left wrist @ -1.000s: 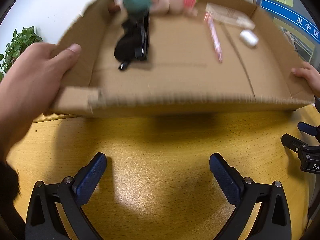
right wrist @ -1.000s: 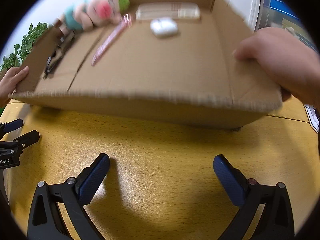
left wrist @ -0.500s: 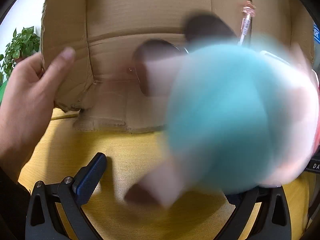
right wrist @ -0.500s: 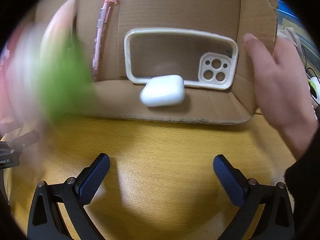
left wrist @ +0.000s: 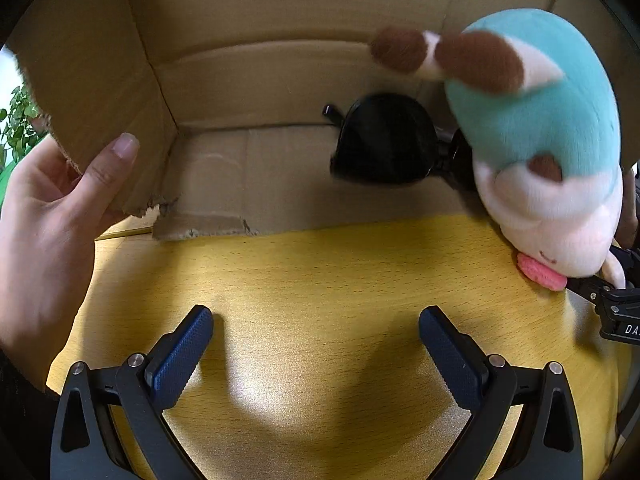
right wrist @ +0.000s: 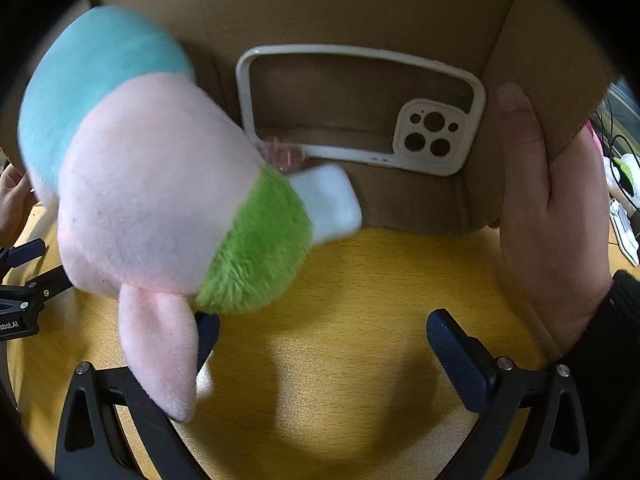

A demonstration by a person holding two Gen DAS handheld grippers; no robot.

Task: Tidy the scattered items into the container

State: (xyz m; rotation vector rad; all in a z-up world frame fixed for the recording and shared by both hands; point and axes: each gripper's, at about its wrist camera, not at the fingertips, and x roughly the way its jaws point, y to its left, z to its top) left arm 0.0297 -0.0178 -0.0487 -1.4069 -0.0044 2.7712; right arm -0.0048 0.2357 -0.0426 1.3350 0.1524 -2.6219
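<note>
A cardboard box (left wrist: pixel 248 60) is tipped up on its edge over the yellow table, its open side facing me; it also shows in the right wrist view (right wrist: pixel 360 4). A pink plush pig in a teal shirt (left wrist: pixel 548 152) tumbles out head-down onto the table; the right wrist view shows it (right wrist: pixel 152 184) with a green cap. Black sunglasses (left wrist: pixel 384 144) lie at the box's lower edge. A clear phone case (right wrist: pixel 360 108), a white earbud case (right wrist: pixel 328 204) and a pink pen (right wrist: pixel 282 156) slide out. My left gripper (left wrist: pixel 316 356) and right gripper (right wrist: pixel 320 352) are open and empty, resting low on the table.
A bare left hand (left wrist: pixel 52 216) and a bare right hand (right wrist: pixel 536 208) hold the box's side walls. The other gripper's black frame shows at the right edge of the left wrist view (left wrist: pixel 612 308). A green plant (left wrist: pixel 16 124) stands at far left.
The hands have tipped the box from near flat to upright. The plush pig, earbud case, pen and sunglasses have slid and fallen toward the table. Both grippers stayed still.
</note>
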